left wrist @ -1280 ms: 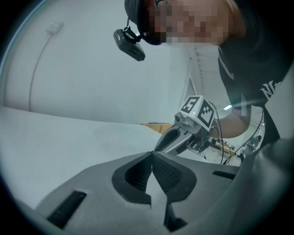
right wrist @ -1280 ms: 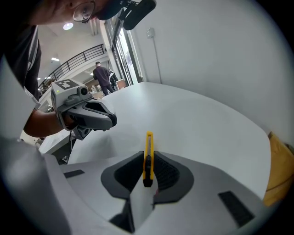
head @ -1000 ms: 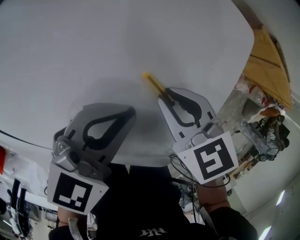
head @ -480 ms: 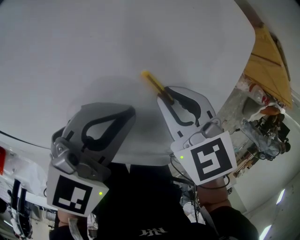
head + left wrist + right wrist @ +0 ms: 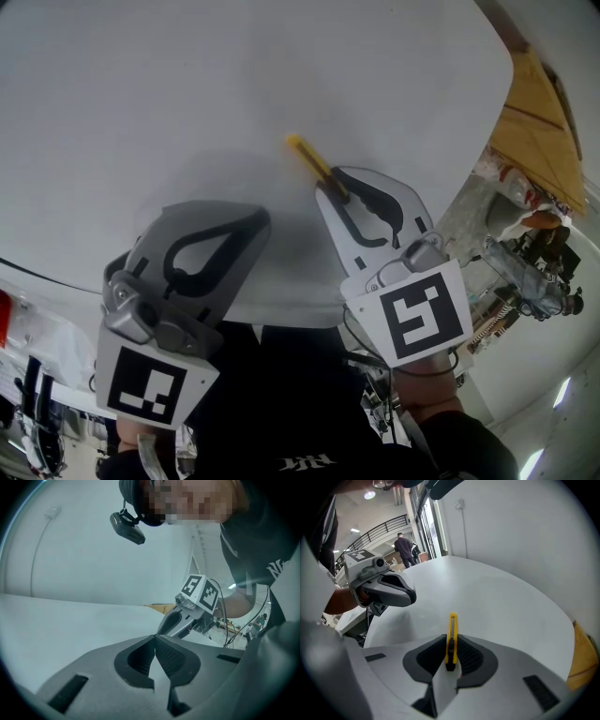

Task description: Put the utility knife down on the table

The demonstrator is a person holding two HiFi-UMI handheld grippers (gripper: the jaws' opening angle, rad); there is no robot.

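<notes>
white table (image 5: 187,75) | plain white wall (image 5: 515,531) | balcony railing (image 5: 377,531) | ceiling light (image 5: 369,495) lit | cardboard (image 5: 534,122)

Over white table (image 5: 187,84), right tool (image 5: 332,188) gripping utility knife (image 5: 308,160), left tool (image 5: 262,221) closed alongside

- Bright, even light is washing the white bench (image 5: 187,84); soft grey shadows are pooling around the left gripper (image 5: 261,218) and right gripper (image 5: 330,184).
- Wide-angle lenses are bending and darkening the edges of both gripper views.
- Ceiling lamps (image 5: 369,495) are glaring in the right gripper view.
</notes>
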